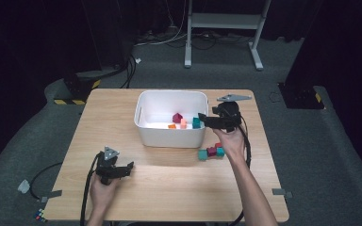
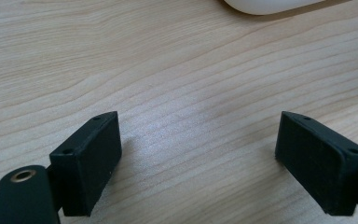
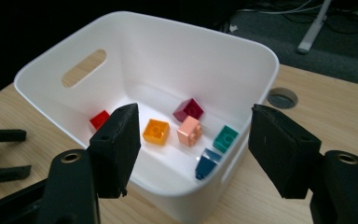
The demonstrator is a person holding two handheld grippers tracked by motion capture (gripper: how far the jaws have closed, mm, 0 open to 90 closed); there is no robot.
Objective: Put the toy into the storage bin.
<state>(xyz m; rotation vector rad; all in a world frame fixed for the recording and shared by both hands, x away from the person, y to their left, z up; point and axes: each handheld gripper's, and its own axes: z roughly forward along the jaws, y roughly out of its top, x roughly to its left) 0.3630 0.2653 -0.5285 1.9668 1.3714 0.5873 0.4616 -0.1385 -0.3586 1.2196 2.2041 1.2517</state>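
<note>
Dark room beyond, grey floor around a pale wooden table (image 1: pixel 169 188); no readable writing anywhere. Nearest, by the table's front-left corner: left gripper (image 1: pixel 131 167) resting low over bare wood, jaws spread wide, gripping nothing. Farther in, near the right edge: small cluster of teal and dark red blocks (image 1: pixel 211 151) lying just in front of the white bin (image 3: pixel 242 51). Beyond those: right gripper (image 3: pixel 193 149) hovering over the bin's near right rim, jaws wide apart, released, touching nothing. Inside the bin: red, orange, pink, maroon, teal and blue blocks (image 3: pixel 189 131) lying on its floor.
</note>
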